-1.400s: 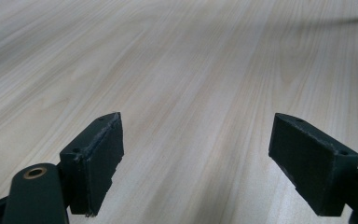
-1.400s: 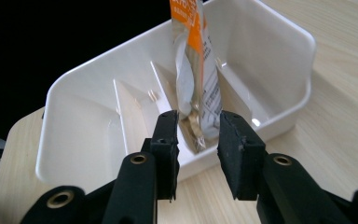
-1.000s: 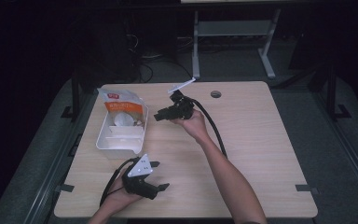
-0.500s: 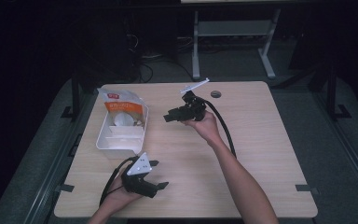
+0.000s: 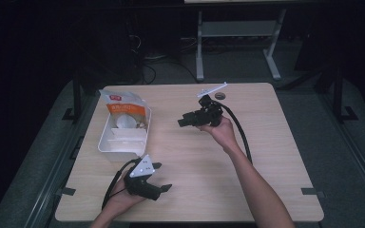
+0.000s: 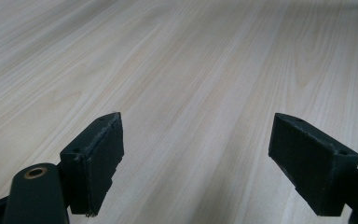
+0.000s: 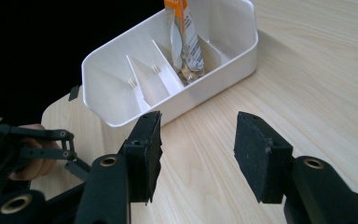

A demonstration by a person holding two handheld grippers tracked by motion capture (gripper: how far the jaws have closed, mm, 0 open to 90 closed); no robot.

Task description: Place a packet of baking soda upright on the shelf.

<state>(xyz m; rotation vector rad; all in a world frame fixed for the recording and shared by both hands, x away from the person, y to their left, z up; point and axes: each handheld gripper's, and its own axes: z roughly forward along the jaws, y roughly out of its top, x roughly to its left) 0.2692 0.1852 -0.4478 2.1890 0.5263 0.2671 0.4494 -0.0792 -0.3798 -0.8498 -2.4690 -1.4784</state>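
A white divided tray (image 5: 122,137) sits at the table's left, with an orange-and-white pouch (image 5: 122,109) standing upright in its far compartment. My right gripper (image 5: 182,122) hovers over the middle of the table, pointing left at the tray, open and holding nothing. In the right gripper view the tray (image 7: 121,88) and pouch (image 7: 185,37) lie beyond its jaws (image 7: 196,144). My left gripper (image 5: 162,177) rests near the front left edge, open, with nothing between its jaws. The left gripper view shows its jaws (image 6: 196,154) over bare wood.
The wooden table (image 5: 266,156) has a dark round grommet (image 5: 221,96) near its far edge. Black cables trail from both grippers across the top. A grey metal stand (image 5: 237,29) is on the floor behind the table.
My right gripper has drawn back to the right, away from the tray. The left gripper has stayed where it was.
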